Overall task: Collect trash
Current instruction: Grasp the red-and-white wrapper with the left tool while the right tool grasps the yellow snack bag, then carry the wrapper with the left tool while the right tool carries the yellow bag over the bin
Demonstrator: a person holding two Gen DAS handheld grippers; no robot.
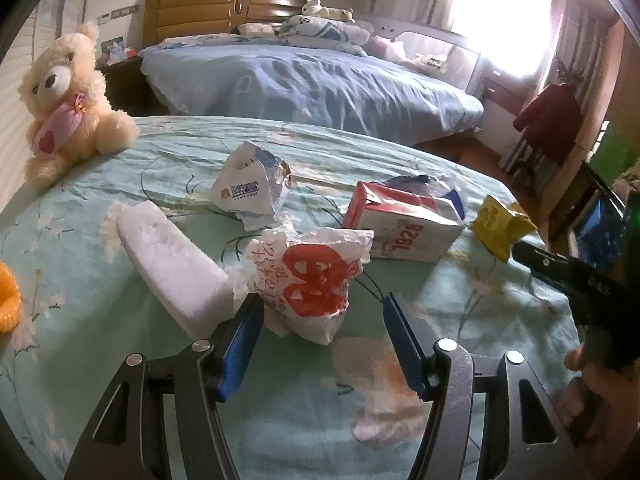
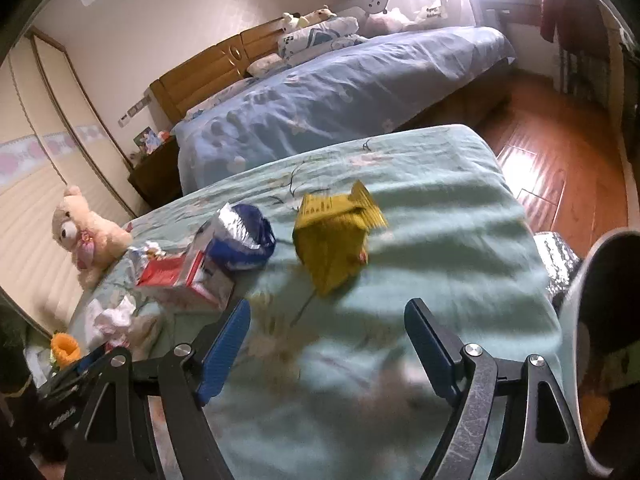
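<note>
Blue-padded fingers (image 1: 242, 344) of the left gripper (image 1: 324, 344) stand half apart and empty behind the crumpled white plastic bag with red print (image 1: 312, 280); it may slip. The right gripper (image 2: 328, 344), wide and empty, could nudge the yellow foil packet (image 2: 334, 240) beyond that bag off the bed (image 2: 460, 280).

The left gripper (image 1: 322, 316) is seen open above a teal floral bedspread (image 1: 400, 152), with a crumpled white bag printed in red (image 1: 312, 280) lying between its blue pads (image 1: 240, 344), untouched. A white foam block (image 1: 172, 268) lies just left of the bag. Behind are seen a torn white wrapper (image 1: 250, 188), a red-and-white carton (image 1: 400, 228) and a yellow packet (image 1: 500, 224). A teddy bear (image 1: 68, 104) sits at the far left.
</note>
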